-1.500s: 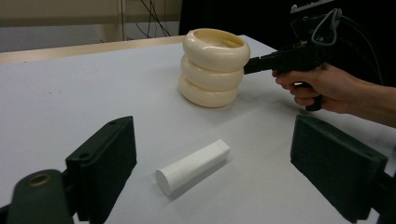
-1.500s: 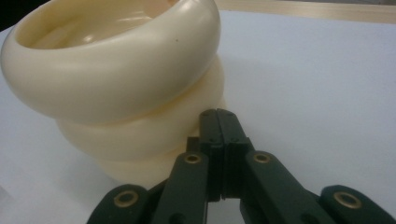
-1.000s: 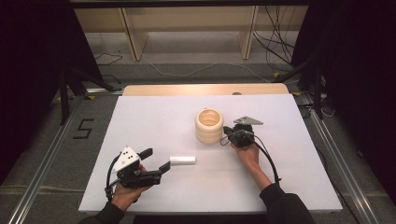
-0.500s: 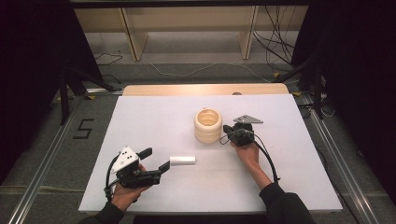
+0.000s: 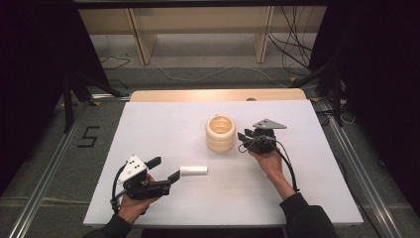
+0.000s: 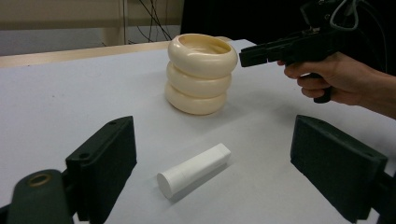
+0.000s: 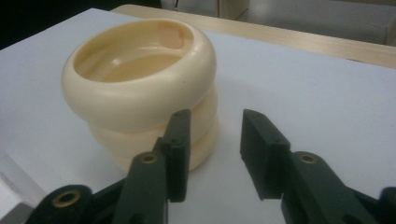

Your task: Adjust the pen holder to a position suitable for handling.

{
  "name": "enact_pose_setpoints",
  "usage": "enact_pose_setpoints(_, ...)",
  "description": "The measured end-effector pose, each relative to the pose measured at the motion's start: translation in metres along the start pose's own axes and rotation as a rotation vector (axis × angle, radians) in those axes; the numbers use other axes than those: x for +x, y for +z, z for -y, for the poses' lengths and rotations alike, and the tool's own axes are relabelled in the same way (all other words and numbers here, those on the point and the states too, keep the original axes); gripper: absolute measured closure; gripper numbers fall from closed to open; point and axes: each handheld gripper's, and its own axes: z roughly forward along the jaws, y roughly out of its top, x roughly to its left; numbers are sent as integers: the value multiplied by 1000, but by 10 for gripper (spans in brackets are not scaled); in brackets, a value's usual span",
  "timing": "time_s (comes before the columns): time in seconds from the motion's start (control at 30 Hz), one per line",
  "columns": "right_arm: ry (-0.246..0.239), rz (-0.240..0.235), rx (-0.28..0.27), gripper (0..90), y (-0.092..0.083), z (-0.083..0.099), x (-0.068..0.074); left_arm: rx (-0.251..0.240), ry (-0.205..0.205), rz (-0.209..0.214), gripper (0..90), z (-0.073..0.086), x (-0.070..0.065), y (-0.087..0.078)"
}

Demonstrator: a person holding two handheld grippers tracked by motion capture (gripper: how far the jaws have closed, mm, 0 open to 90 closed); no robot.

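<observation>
A cream vase (image 5: 220, 133) shaped like three stacked rings stands upright near the middle of the white table (image 5: 148, 124). My right gripper (image 5: 240, 142) sits just to its right, pointing at it. In the right gripper view the jaws are narrowly open (image 7: 215, 121), with nothing between them, and the vase (image 7: 140, 93) lies just ahead and left of them. A short white cylinder (image 5: 193, 171) lies on its side in front of the vase. My left gripper (image 5: 164, 168) is wide open just left of the cylinder (image 6: 194, 170), and its jaws (image 6: 212, 135) frame it without touching.
A wooden strip (image 5: 188, 95) runs along the table's far edge. Beyond it are shelf legs (image 5: 138, 42) and cables (image 5: 292, 54) on the floor. In the left gripper view the person's hand (image 6: 336, 79) holds the right gripper beside the vase (image 6: 201, 74).
</observation>
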Motion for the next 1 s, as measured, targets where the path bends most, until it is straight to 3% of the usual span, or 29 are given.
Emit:
enact_pose_setpoints(0.43, -24, -82, 30, 371, -16, -11, 9, -1, -1, 5, 137, -1, 0, 2)
enact_pose_setpoints(0.5, -60, -84, 40, 344, -16, -13, 12, -1, -1, 5, 137, -1, 0, 2)
enact_pose_setpoints(0.7, -110, -106, 65, 309, -19, -18, 21, -5, -3, 6, 137, -2, 0, 2)
enact_pose_setpoints(1.0, -122, -148, 112, 269, -19, -20, 29, -4, -5, 6, 137, -1, 0, 2)
